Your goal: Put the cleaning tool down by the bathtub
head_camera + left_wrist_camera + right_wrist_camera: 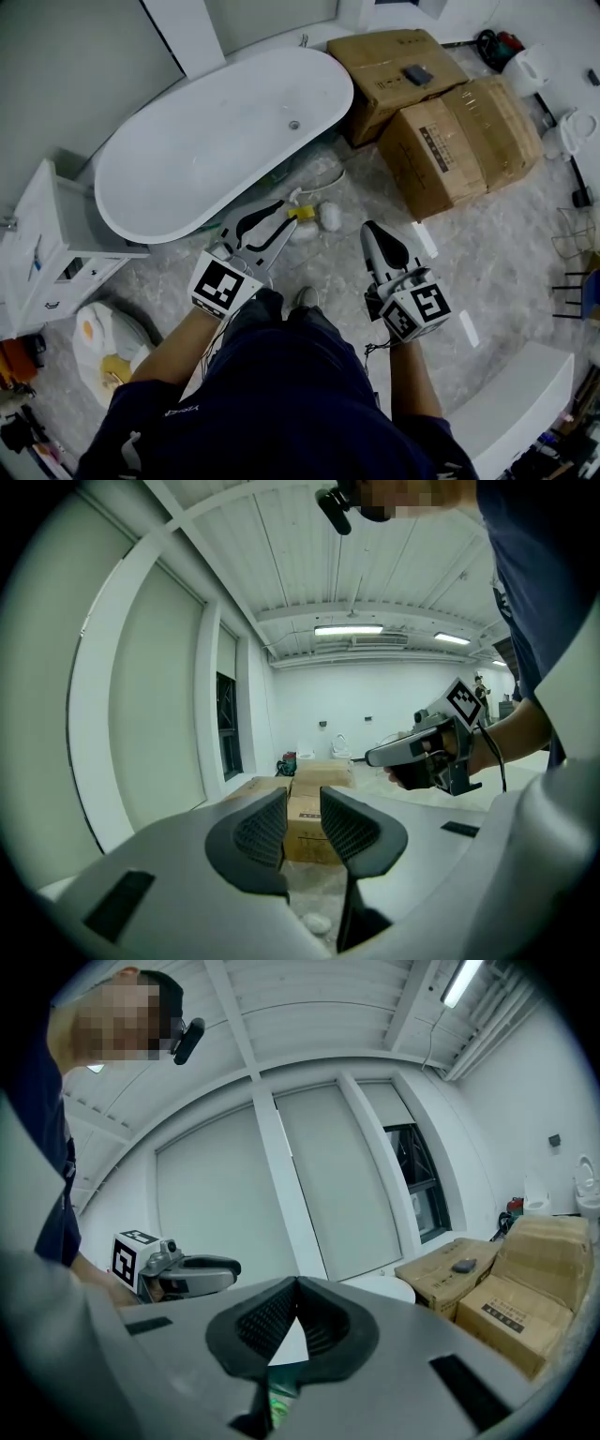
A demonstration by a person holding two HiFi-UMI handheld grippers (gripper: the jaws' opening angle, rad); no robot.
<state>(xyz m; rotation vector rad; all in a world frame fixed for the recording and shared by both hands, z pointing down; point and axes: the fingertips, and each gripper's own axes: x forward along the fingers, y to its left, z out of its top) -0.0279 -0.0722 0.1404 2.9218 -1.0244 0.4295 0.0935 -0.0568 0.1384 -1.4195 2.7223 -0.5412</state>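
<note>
Head view: cleaning tool (305, 215) lies on the floor (497, 272) just beside the near wall of the white bathtub (216, 131). It's a yellow piece with white lumps next to it, too small to tell the exact type. Left tongs (281, 223) spread, nothing between the pads; in the left gripper view only cardboard boxes (450, 141) and floor show through the gap. Right tongs (370, 230) pressed together at the tips, empty; the right gripper view shows the tips meeting with a sliver of gap behind them. Neither touches the tool. Key relation: the tool sits ahead of both tongs and between their tips in the picture. It is much closer to the left pair, just off its tips; the right pair is farther, on the tool's other side. Both gripper views look out roughly level across the room, so the tongs are judged to hang well above the floor, with the tool below and ahead. Long axis seems to run along the tub's side, yellow end toward the left tongs, but not sure. Judgement: placing looks done, tool down by the tub, both tongs free. For any re-grab the left hand is nearer and would need to go down and forward.
</note>
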